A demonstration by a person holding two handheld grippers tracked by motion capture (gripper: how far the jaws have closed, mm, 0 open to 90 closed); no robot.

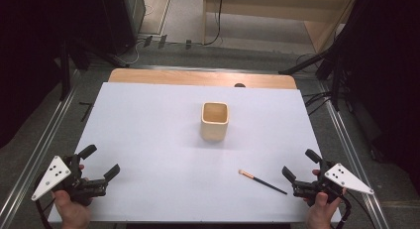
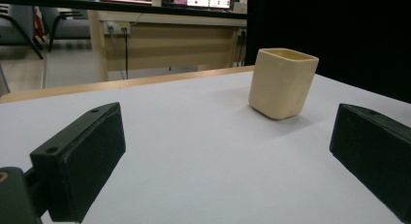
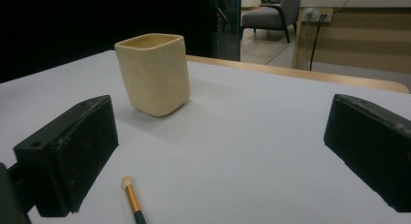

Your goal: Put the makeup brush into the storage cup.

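high view had the brush (image 1: pixel 262 181) lying flat on the white table (image 1: pixel 148 140) near the front edge, right of centre, just left of the right gripper (image 1: pixel 301 165). nothing was touching it. right gripper's jaws stood wide apart with nothing between them. left gripper (image 1: pixel 103 160) sat at the far front-left corner, jaws also wide and holding nothing, well apart from the brush

long axis was the thing that mattered: in the high view the brush ran diagonally, pale bristle tip toward the table's middle, dark handle end trailing toward the right gripper and the front edge. so the handle end was the near end for the right hand

right gripper view showed the brush (image 3: pixel 132 197) low in frame, between the two jaws but nearer the left one, tip pointing away and slightly left, handle running out of the bottom edge. it lay roughly along the gripper's look direction, so the jaws as they stood would straddle it across its width, which looked like the right way to pinch a thin stick

cream cup (image 1: pixel 215 121) stood upright mid-table, open top up, well apart from the brush and beyond its tip. also seen in the left gripper view (image 2: pixel 282 82) and right gripper view (image 3: pixel 154 73)

my read: right hand was clearly nearer and better lined up; it would need to drop low and shift a bit toward the handle
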